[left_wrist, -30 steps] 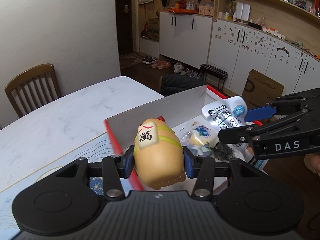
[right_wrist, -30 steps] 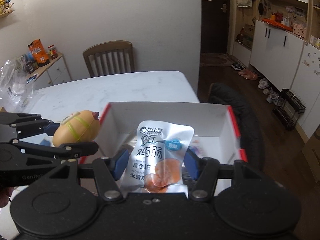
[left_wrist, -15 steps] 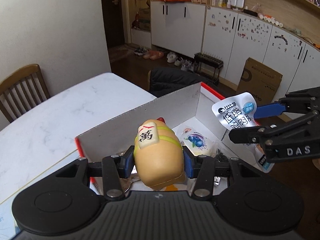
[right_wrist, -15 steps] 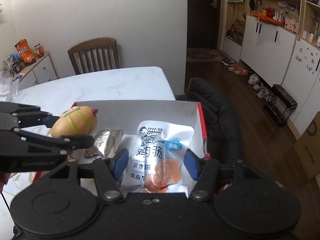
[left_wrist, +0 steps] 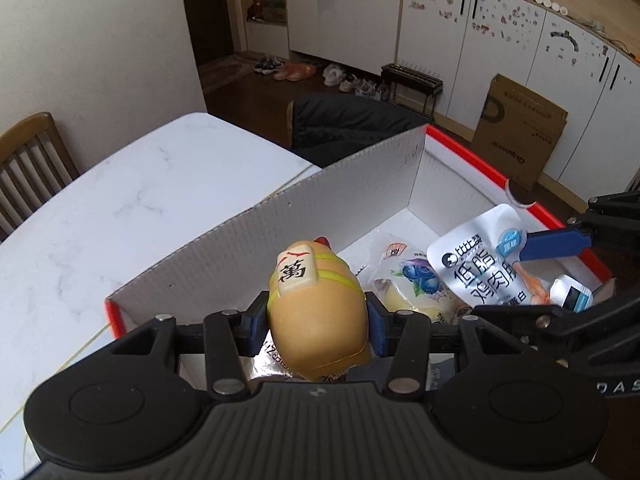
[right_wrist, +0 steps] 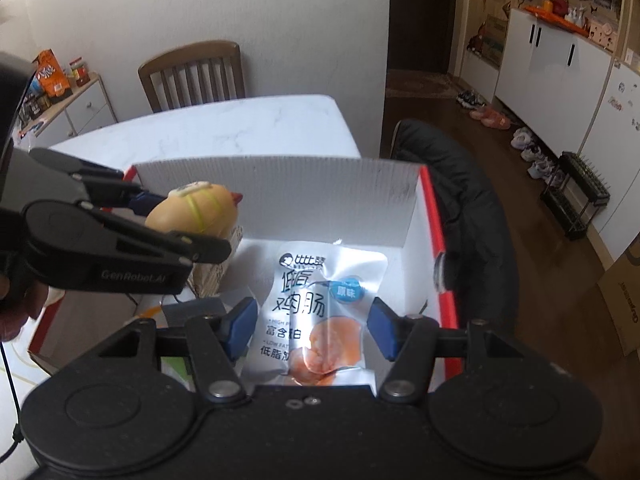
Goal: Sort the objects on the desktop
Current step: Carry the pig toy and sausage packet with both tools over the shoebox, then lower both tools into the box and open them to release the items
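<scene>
The right gripper (right_wrist: 311, 330) has just let its pads spread clear of the silver sausage packet (right_wrist: 320, 314), which a second ago it was pinching; the packet now lies loose inside the red-rimmed box (right_wrist: 434, 216), so that item looks delivered. The left gripper (left_wrist: 318, 322) still squeezes the hot-dog toy (left_wrist: 316, 308) over the same box (left_wrist: 348, 204), above the blueberry snack packet (left_wrist: 416, 280); releasing it seems next.
</scene>
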### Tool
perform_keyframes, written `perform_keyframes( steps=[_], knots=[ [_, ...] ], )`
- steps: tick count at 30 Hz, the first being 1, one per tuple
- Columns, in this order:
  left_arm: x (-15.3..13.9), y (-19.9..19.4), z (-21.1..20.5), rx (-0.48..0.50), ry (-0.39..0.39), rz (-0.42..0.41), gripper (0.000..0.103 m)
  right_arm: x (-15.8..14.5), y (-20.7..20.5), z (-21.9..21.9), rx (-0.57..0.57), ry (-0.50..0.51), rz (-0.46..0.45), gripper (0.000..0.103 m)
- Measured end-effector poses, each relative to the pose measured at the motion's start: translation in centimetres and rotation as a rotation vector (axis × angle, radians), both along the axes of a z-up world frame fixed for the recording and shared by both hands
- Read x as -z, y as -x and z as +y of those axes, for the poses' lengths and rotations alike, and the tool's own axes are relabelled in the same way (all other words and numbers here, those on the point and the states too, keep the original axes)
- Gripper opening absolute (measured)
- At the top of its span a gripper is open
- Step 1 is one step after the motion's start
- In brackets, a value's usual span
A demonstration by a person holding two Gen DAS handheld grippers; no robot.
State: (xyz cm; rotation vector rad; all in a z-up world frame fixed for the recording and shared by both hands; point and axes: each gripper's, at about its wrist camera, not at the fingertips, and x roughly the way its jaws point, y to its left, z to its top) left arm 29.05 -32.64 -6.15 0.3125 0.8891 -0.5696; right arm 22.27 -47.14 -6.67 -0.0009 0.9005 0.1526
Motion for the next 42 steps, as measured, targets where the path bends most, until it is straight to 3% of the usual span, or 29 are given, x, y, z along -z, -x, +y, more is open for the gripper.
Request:
perform_keyframes(
  steps=[12, 23, 25, 27, 28, 37, 42],
  knots=[
    [2.3, -1.1, -0.4, -0.003, -0.039, 0.056, 0.047, 2.0, -0.8, 0.2, -0.02, 0.019, 0.039, 0.06],
    [2.4, -1.3, -0.7, 0.01, -0.045, 0.101, 0.048, 2.5, -1.6, 1.4, -0.068, 0.036, 0.062, 0.061],
    [2.4, -1.2, -0.6, 0.013, -0.034, 0.112, 0.053, 2.7, -1.6, 1.5, -0.07, 0.04, 0.065, 0.061],
    [2.1, -0.9, -0.5, 0.001, -0.028, 0.1, 0.067, 2.9, -1.5, 1.4, -0.074, 0.041, 0.065, 0.061],
    [2.0, -0.8, -0.4, -0.006, -0.023, 0.095, 0.069, 2.9, -1.5, 1.4, -0.074, 0.043, 0.065, 0.061],
    [0.8, 0.2, 0.2, -0.028, 0.006, 0.066, 0.07, 2.9, -1.0, 1.1, -0.068, 0.044, 0.059, 0.068],
    [-0.1, 1.2, 0.7, -0.051, 0.026, 0.041, 0.075, 2.0, -0.4, 1.1, -0.078, 0.038, 0.034, 0.077]
  ],
)
